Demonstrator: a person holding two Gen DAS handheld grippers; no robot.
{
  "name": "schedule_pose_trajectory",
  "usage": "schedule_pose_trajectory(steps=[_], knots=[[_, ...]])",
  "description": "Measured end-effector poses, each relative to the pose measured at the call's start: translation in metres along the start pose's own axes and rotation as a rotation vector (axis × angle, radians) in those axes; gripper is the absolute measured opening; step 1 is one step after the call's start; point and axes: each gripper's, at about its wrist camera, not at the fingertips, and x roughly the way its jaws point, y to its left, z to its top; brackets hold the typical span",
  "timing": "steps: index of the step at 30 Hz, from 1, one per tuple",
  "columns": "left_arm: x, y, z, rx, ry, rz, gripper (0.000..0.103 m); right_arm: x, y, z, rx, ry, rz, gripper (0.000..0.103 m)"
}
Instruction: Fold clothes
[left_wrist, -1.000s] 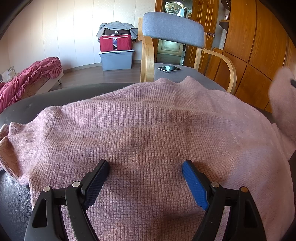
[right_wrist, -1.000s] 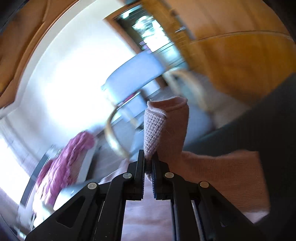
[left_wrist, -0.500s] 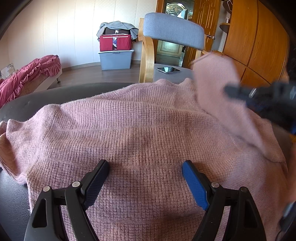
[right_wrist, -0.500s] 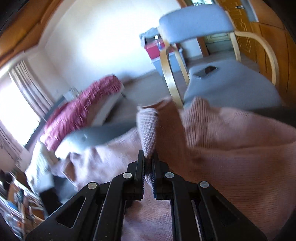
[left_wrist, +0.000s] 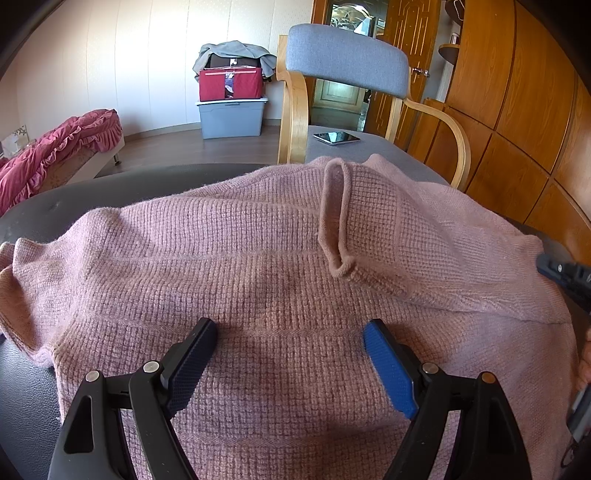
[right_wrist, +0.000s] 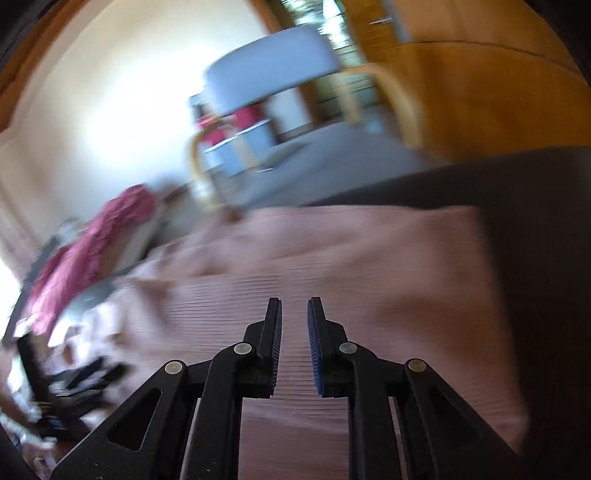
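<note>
Since the earlier frames, the right claw (right_wrist: 294, 314) had released the sleeve cuff (left_wrist: 334, 218) it was pinching, and that sleeve now lay folded across the body of the pink waffle-knit sweater (left_wrist: 236, 266). The left claw (left_wrist: 290, 332) had not shifted.

Left claw: jaws stood wide apart over the lower middle of the sweater, with nothing gripped between them. Whether the fingertips touched the knit could not be determined.

Right claw: jaws were opening, with a narrow gap between the pads and nothing between them. It pointed down at the sweater surface; this view was motion-blurred. In the left wrist view, only its dark tip (left_wrist: 565, 273) showed at the right edge, beside the sweater's shoulder.

Sweater location: spread flat on the dark grey tabletop (left_wrist: 110, 188), covering most of it. The folded sleeve ran from the right shoulder toward the centre, its ribbed cuff resting on the sweater body.

Beyond the tabletop stood a wooden armchair with grey upholstery (left_wrist: 347, 62), with a dark smartphone (left_wrist: 336, 137) lying on its seat.
</note>
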Motion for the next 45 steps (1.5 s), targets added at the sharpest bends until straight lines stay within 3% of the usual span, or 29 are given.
schedule_pose_trajectory(steps=[1,5,9,10,13,17,18,20,21,23,30,36,37,40,42,45], knots=[[0.0,0.0,0.002,-0.004,0.005,-0.004,0.084,0.0,-0.015,0.0,0.031,-0.011,-0.028,0.016],[-0.004,0.016,0.013,-0.163,0.021,-0.087,0.083,0.004,-0.085,-0.002,0.319,-0.009,0.17,0.015],[-0.002,0.028,0.028,-0.372,0.015,-0.178,0.083,0.005,-0.082,0.0,0.279,-0.011,0.162,0.017],[-0.001,0.026,0.032,-0.386,0.002,-0.184,0.083,0.005,-0.08,0.001,0.267,-0.011,0.162,0.023],[0.008,0.006,0.041,-0.324,-0.002,-0.159,0.083,0.004,-0.082,0.001,0.267,-0.014,0.183,0.028],[0.026,-0.035,0.043,-0.101,0.034,-0.034,0.082,0.01,-0.075,-0.001,0.276,-0.015,0.194,0.028],[0.026,-0.041,0.041,-0.06,0.021,-0.028,0.077,0.009,-0.074,-0.001,0.276,-0.015,0.194,0.028],[0.025,-0.051,0.038,0.003,-0.004,-0.024,0.033,0.009,-0.074,-0.001,0.278,-0.016,0.198,0.028],[0.022,-0.05,0.039,-0.002,-0.012,-0.038,0.02,0.009,-0.074,-0.002,0.279,-0.016,0.199,0.028],[0.015,-0.048,0.039,-0.016,-0.028,-0.069,0.012,0.007,-0.074,-0.002,0.283,-0.017,0.204,0.028],[-0.003,-0.033,0.028,-0.063,-0.064,-0.099,0.011,0.01,-0.074,-0.002,0.287,-0.019,0.209,0.028],[0.003,-0.011,0.022,-0.171,0.003,-0.083,0.018,0.012,-0.073,-0.001,0.283,-0.017,0.206,0.028],[-0.003,-0.009,0.023,-0.188,-0.008,-0.057,0.018,0.013,-0.073,0.0,0.284,-0.016,0.207,0.028],[-0.035,-0.015,0.028,-0.216,-0.164,0.036,0.017,0.014,-0.073,0.001,0.285,-0.017,0.208,0.028],[-0.047,-0.032,0.034,-0.183,-0.225,0.004,0.018,0.014,-0.073,0.002,0.284,-0.016,0.207,0.028],[-0.036,-0.081,0.047,-0.058,-0.2,-0.09,0.018,0.015,-0.073,0.002,0.283,-0.016,0.207,0.028]])
